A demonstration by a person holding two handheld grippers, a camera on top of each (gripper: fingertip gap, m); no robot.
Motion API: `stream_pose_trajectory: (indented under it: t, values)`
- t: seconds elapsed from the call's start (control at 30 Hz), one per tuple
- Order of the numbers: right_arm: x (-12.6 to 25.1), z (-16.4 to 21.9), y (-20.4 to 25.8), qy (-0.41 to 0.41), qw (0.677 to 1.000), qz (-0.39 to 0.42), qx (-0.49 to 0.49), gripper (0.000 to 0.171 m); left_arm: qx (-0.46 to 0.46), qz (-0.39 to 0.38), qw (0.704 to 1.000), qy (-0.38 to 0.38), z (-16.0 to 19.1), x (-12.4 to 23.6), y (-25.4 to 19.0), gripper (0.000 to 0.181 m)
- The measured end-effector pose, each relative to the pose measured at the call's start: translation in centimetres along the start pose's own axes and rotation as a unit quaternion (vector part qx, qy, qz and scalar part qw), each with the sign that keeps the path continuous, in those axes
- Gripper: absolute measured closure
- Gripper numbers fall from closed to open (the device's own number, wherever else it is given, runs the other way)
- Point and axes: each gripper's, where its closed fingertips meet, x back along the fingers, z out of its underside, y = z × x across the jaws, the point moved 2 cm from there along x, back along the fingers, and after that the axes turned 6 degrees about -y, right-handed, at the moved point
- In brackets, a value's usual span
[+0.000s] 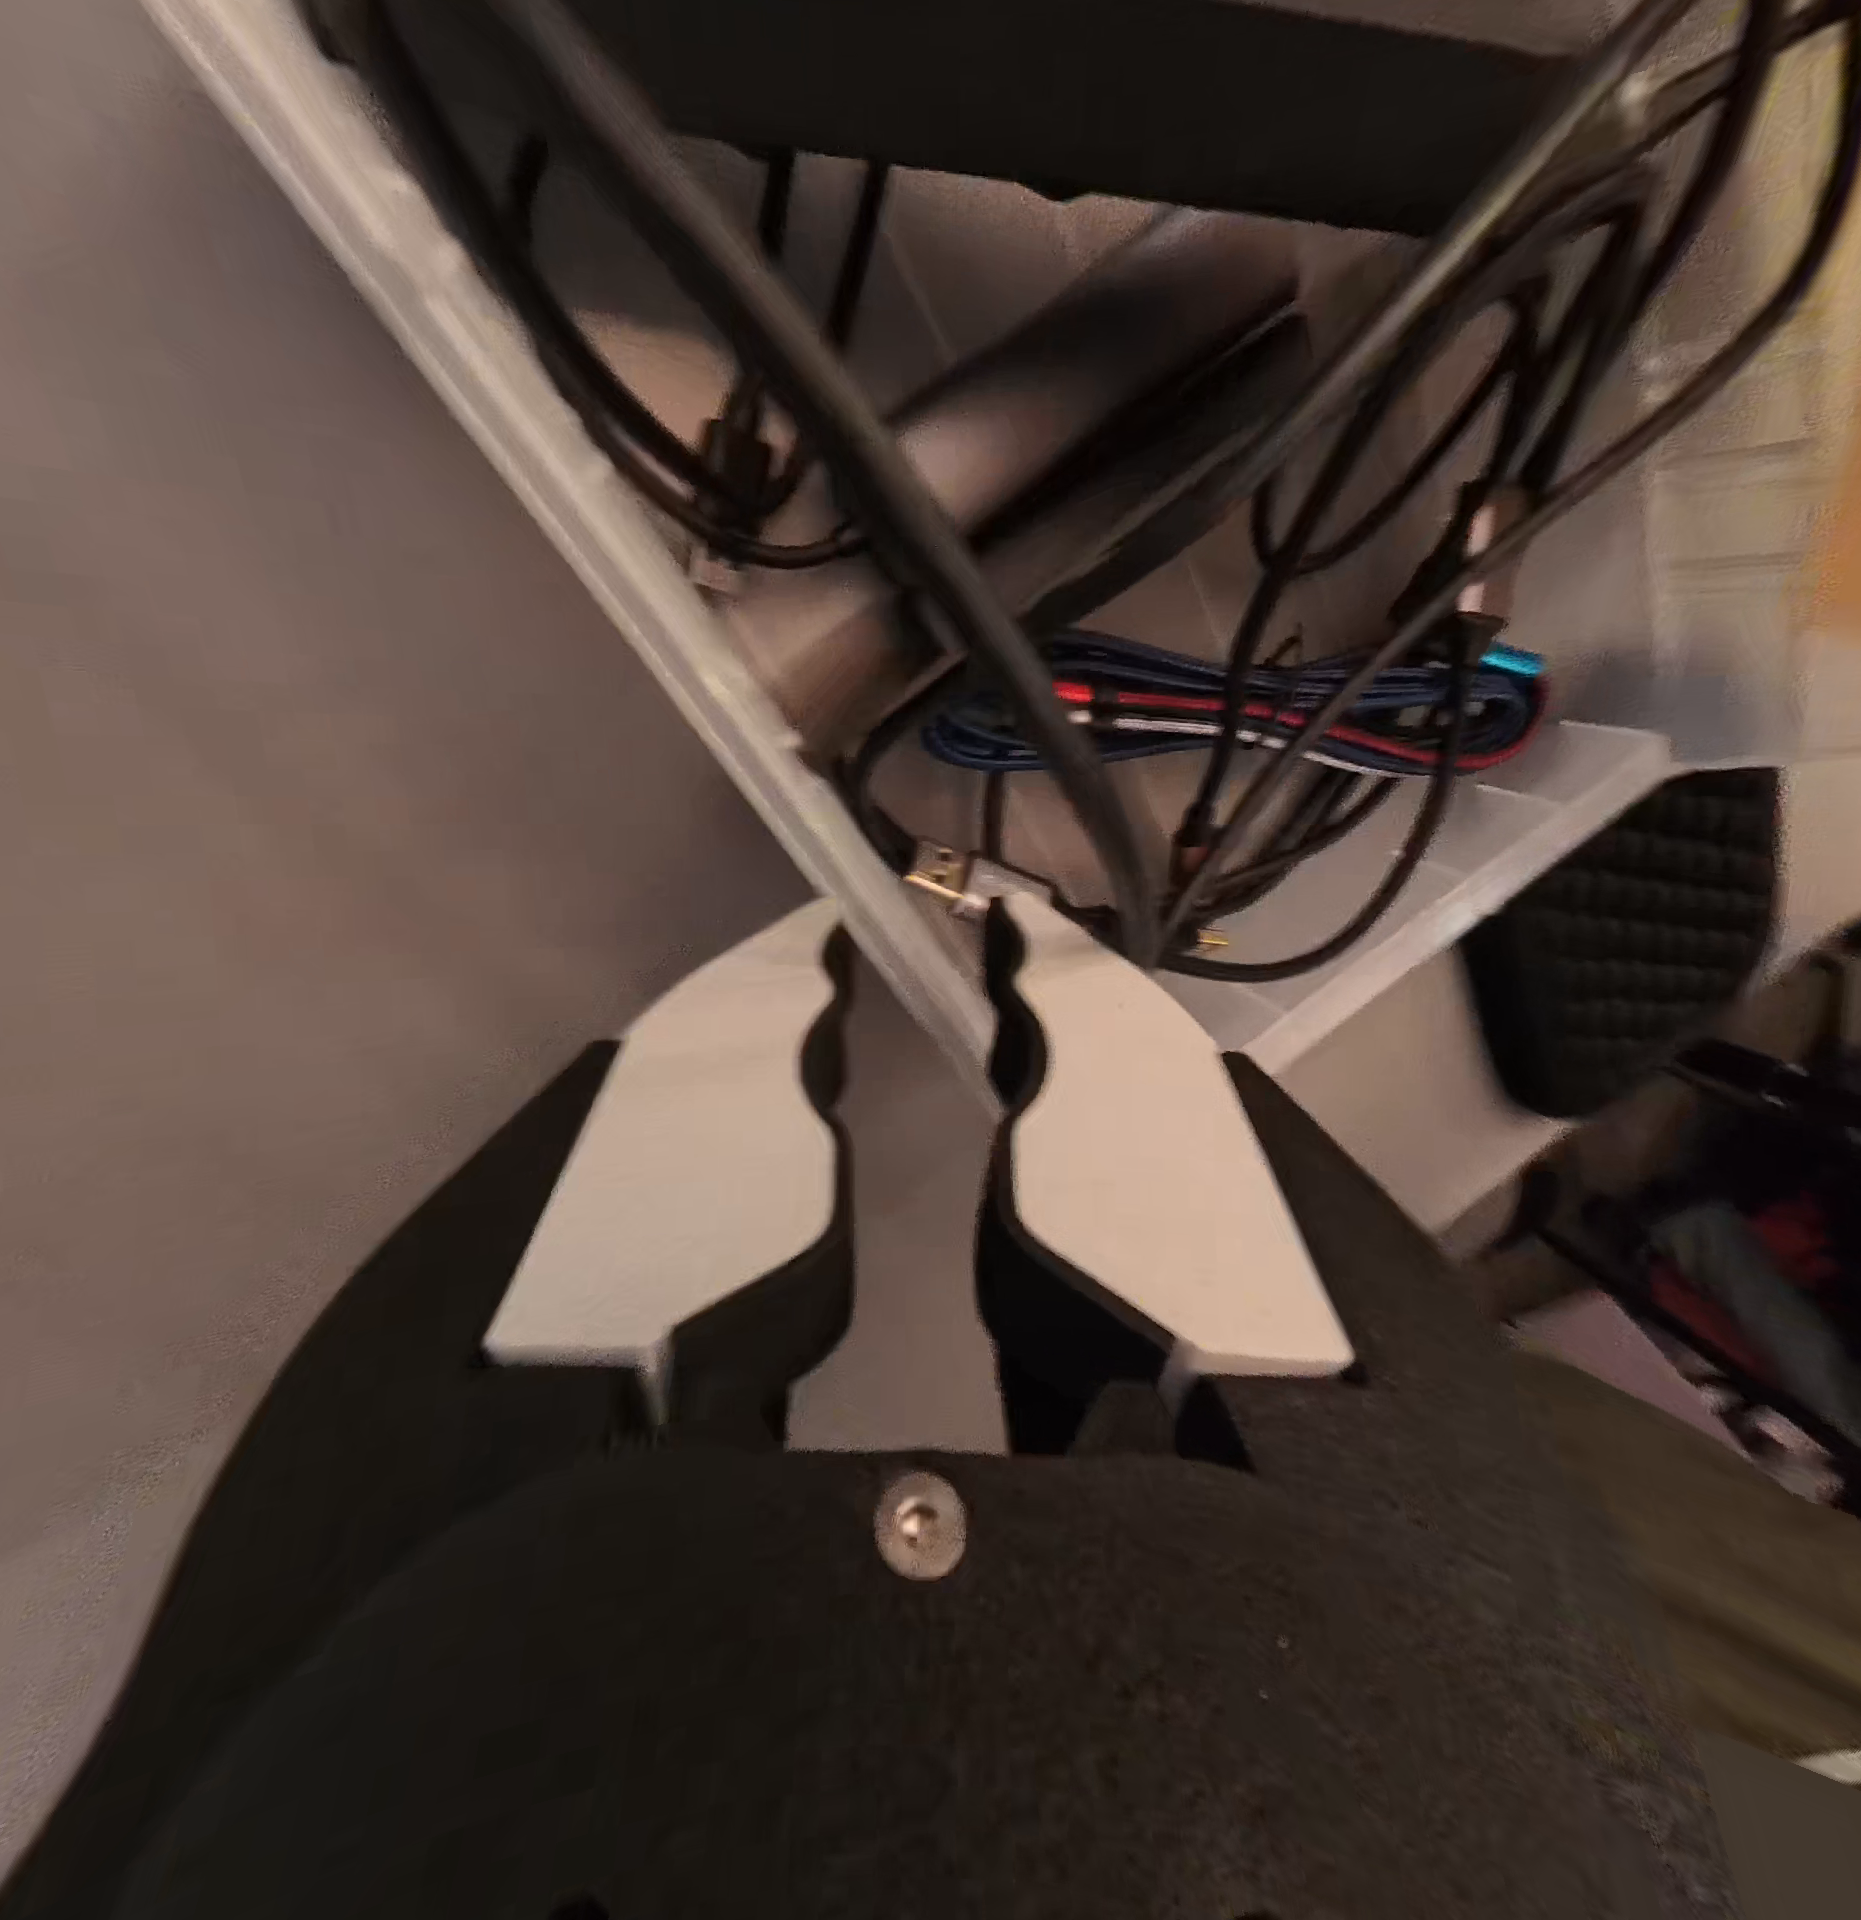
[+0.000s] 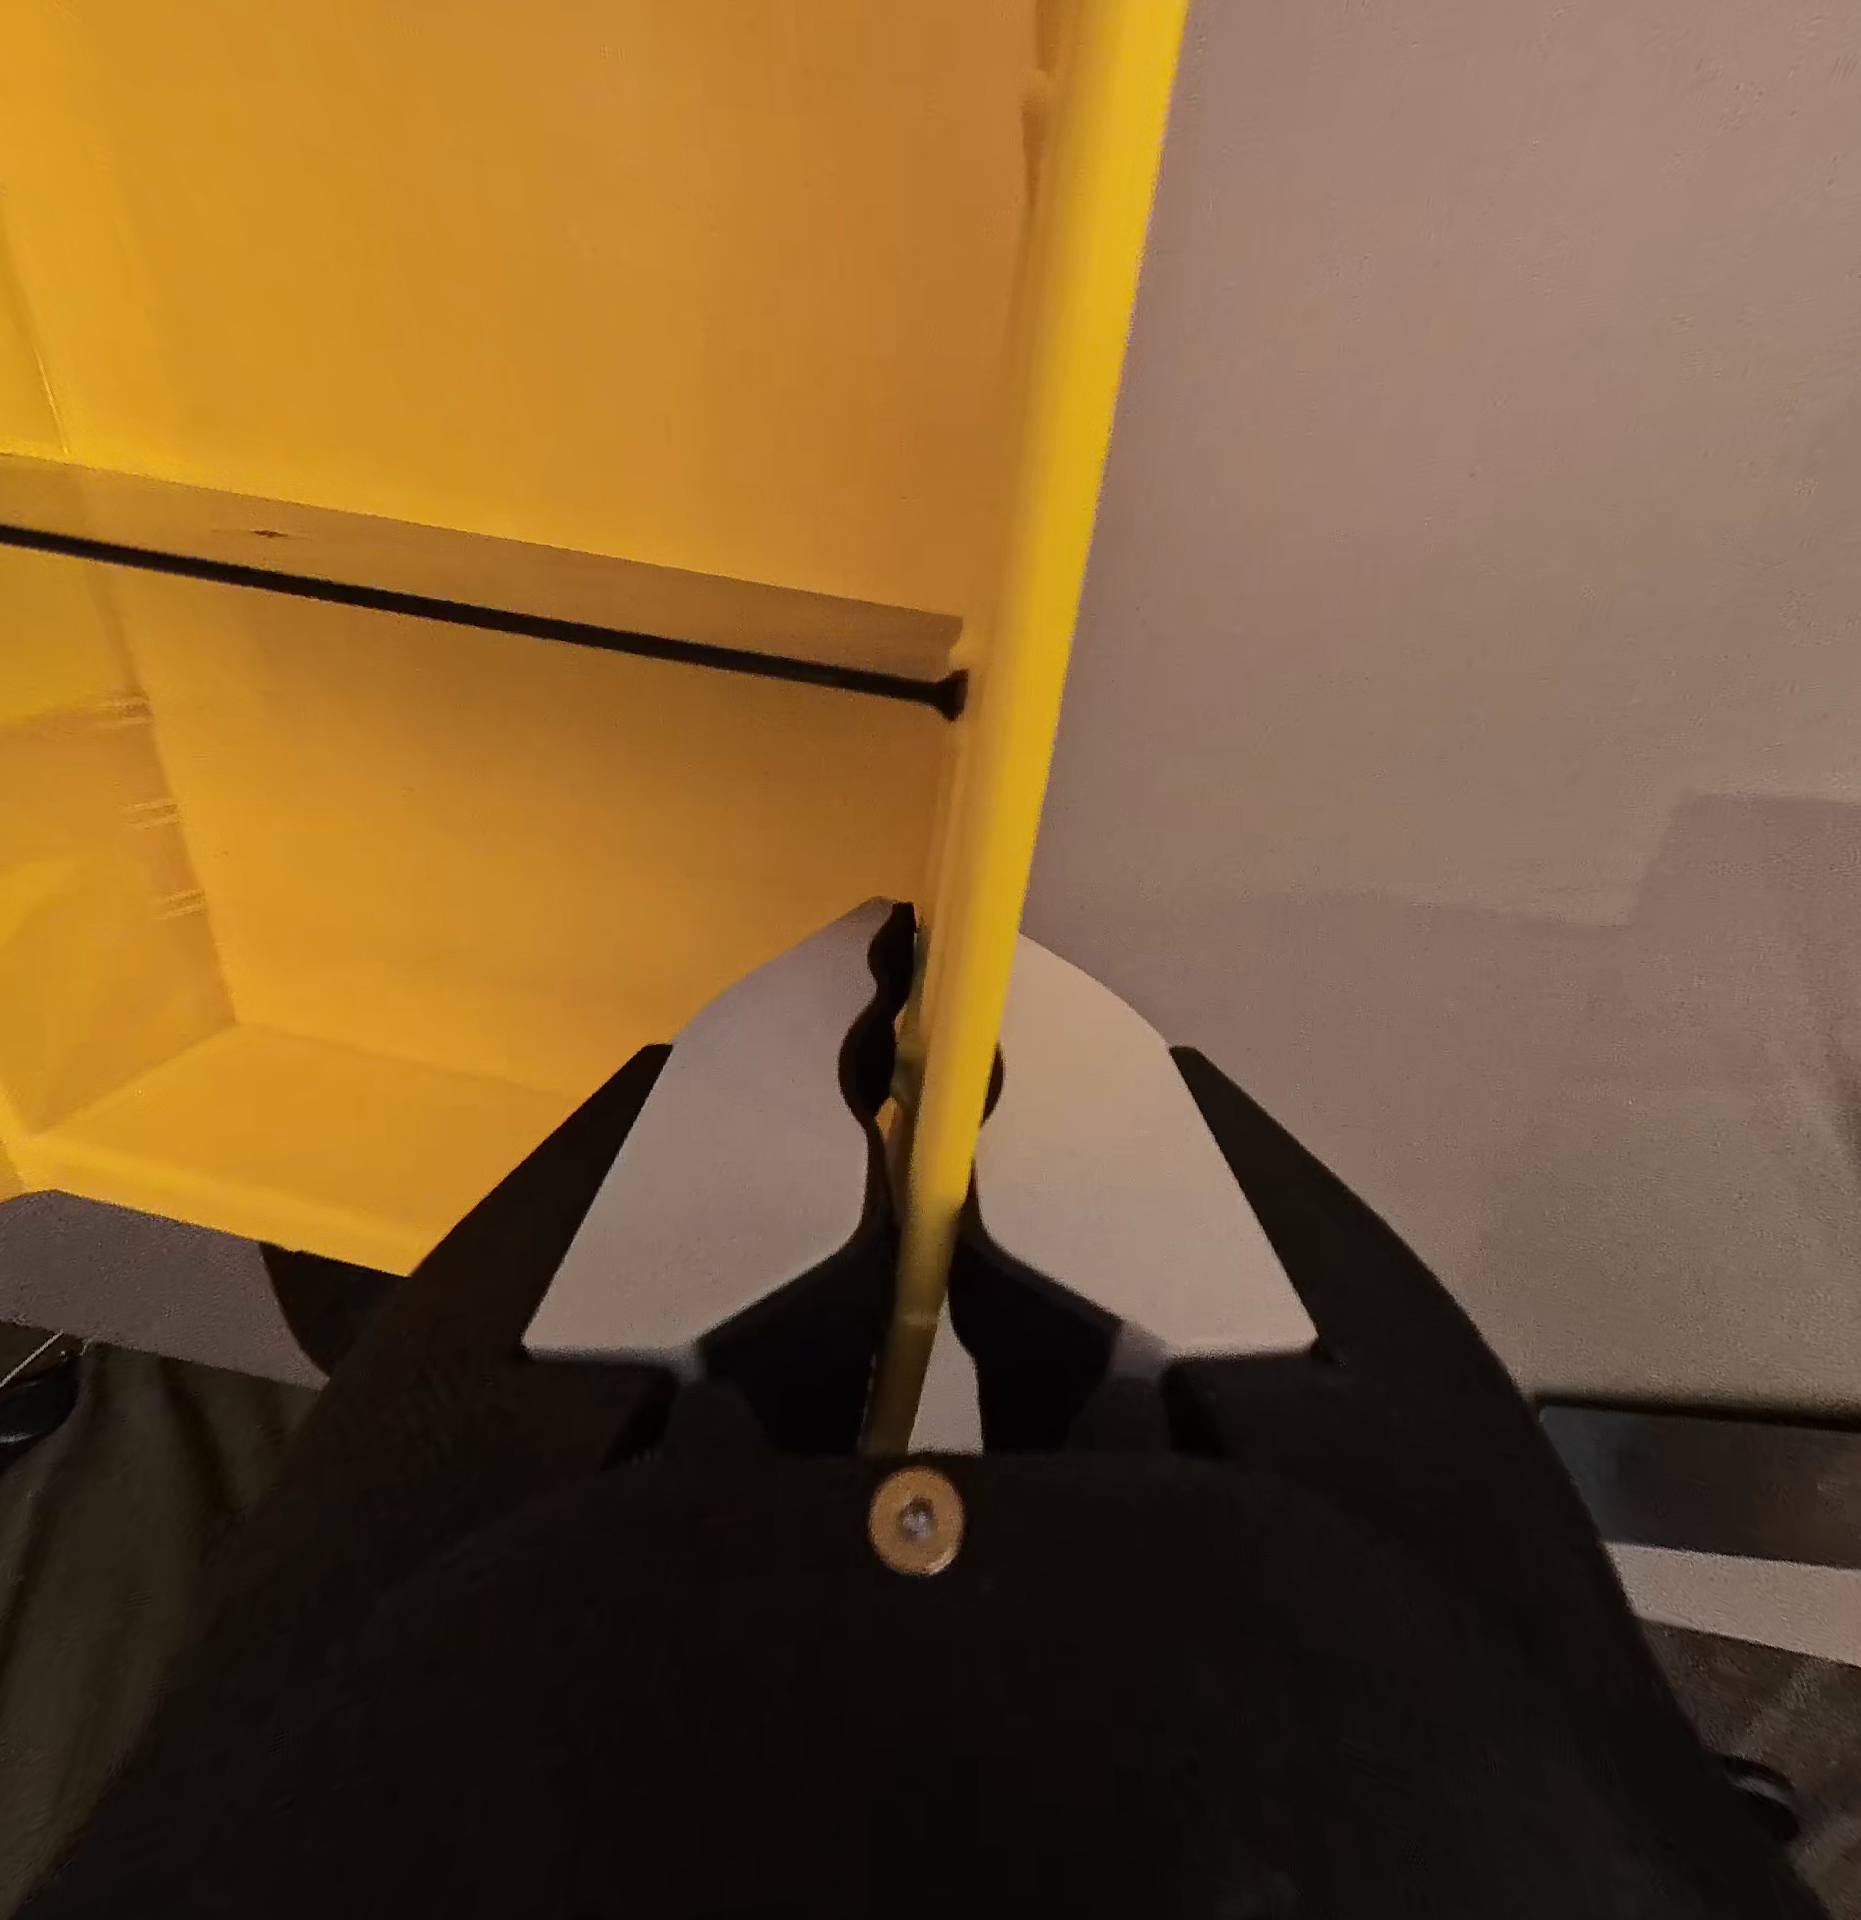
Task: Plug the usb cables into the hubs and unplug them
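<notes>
The two wrist cameras show quite separate scenes. The left wrist view looks into a clear plastic bin (image 1: 552, 457) full of cables. The left gripper (image 1: 915, 940) has its white fingers (image 1: 718, 1122) closed on the bin's rim, which runs diagonally between them down toward the gripper's body. Inside the bin lie loose black cables (image 1: 801, 364), a coiled bundle of blue, red and white cable (image 1: 1269, 717), and a grey slab-shaped box (image 1: 1019, 468) that may be a hub (the picture is too blurred to be sure). A metal USB plug (image 1: 941, 871) sits just beyond the fingertips, close against the inside of the rim. Beyond the bin's far corner there is a dark quilted surface (image 1: 1653, 935).

The right wrist view shows none of the cables. It shows a yellow plastic bin (image 2: 490, 312), with a pale wooden slat (image 2: 469, 577) across its inside and a black cable or rod (image 2: 490, 613) running along the slat's lower edge. The right gripper (image 2: 947, 940) is clamped on the bin's side wall, one finger inside and the other outside. A plain pale wall (image 2: 1477, 468) fills the right side of this view.
</notes>
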Motion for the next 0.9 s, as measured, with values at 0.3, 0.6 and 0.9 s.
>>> stream_pose_trajectory:
  t: [0.3, 0.6, 0.9]
  values:
    - [-3.8, 0.8, 0.7, 0.003, 1.000, -0.021, -0.003, 0.166, -0.054, -0.045, 0.995, 0.069, -0.8, 1.3, 3.8, 0.173]
    - [-7.1, 1.2, 6.3, 0.030, 0.999, -0.016, 0.019, 0.166, 0.020, -0.076, 0.997, 0.007, 0.4, 5.5, 14.9, 0.178]
    - [-8.1, 0.1, 9.8, 0.047, 0.999, -0.013, 0.006, 0.165, 0.128, -0.110, 0.985, -0.040, 7.7, 11.4, 25.2, 0.178]
